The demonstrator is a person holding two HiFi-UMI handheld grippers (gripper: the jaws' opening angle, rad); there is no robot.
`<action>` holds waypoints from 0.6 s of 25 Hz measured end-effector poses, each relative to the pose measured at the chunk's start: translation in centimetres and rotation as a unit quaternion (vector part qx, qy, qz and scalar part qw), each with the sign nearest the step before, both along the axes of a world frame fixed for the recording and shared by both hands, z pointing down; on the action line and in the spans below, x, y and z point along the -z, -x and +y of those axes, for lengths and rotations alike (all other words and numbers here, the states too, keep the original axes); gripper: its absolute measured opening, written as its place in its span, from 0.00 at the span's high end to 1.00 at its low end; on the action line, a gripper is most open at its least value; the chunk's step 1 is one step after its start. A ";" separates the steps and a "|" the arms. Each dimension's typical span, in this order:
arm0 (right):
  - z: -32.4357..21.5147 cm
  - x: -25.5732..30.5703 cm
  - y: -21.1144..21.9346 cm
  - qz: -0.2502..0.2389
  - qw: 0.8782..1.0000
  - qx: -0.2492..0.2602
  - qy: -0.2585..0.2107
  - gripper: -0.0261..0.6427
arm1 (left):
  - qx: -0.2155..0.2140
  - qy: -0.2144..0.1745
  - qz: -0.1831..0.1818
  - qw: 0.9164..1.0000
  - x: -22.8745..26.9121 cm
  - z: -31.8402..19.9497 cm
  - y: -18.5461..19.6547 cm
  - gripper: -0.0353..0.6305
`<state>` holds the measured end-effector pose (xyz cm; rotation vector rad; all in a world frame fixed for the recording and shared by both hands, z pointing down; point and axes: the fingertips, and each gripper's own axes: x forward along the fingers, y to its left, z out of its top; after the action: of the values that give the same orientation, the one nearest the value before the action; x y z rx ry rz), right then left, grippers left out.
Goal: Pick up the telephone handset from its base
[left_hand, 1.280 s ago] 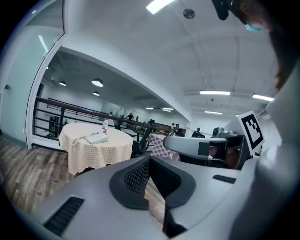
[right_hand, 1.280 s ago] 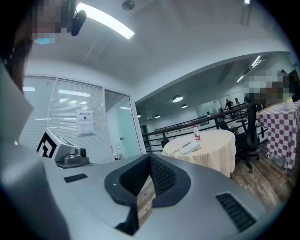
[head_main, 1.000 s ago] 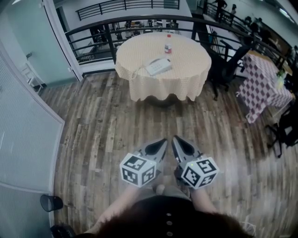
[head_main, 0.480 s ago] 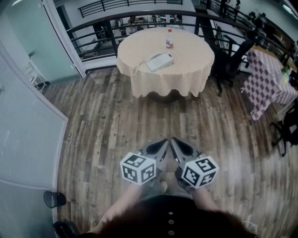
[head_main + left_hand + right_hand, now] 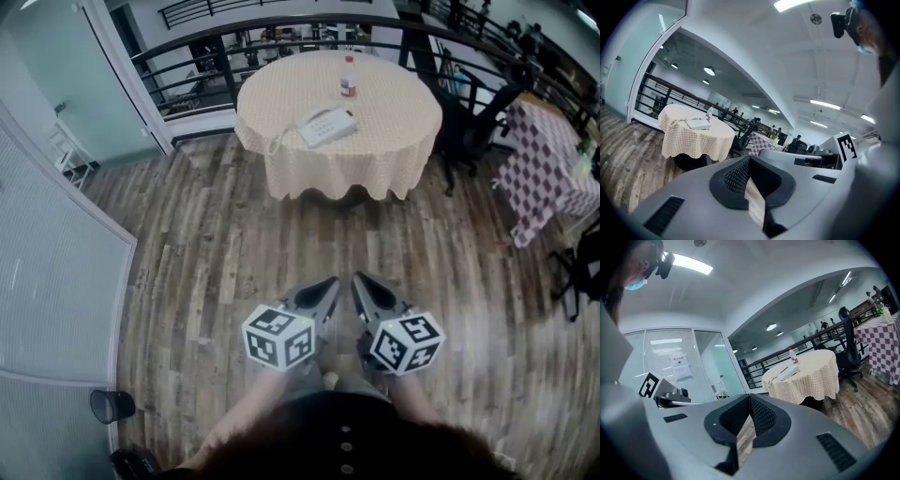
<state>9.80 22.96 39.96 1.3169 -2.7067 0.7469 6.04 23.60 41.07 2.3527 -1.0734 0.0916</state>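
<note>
You're holding left claw [image 5: 331,281] and right claw [image 5: 357,278] shut, empty; open floor [image 5: 234,253] is running to the counter [image 5: 281,150], phone [image 5: 326,127] sitting mid-top. Only right gripper view's showing the notice [image 5: 680,365].

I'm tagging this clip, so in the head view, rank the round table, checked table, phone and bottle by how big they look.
1. Round table
2. Checked table, at the picture's right edge
3. Phone
4. Bottle, clearly the smallest
</note>
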 end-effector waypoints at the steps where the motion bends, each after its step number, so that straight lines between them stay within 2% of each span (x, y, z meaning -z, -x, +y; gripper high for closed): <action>1: -1.1 0.1 0.0 -0.002 1.000 -0.006 -0.002 0.94 | -0.002 0.000 0.000 1.000 -0.1 -0.9 0.1 0.94; 9: -10.0 1.1 3.9 -0.033 0.999 0.008 -0.014 0.94 | 0.002 -0.027 -0.007 1.000 1.5 -10.9 4.2 0.94; 15: -16.1 2.4 7.7 -0.027 0.999 0.005 -0.033 0.94 | -0.011 -0.042 -0.040 0.998 2.0 -17.8 7.9 0.94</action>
<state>2.06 6.88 37.52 1.3135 -2.8011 0.7069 -1.90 5.83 39.06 2.4551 -1.1100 0.1520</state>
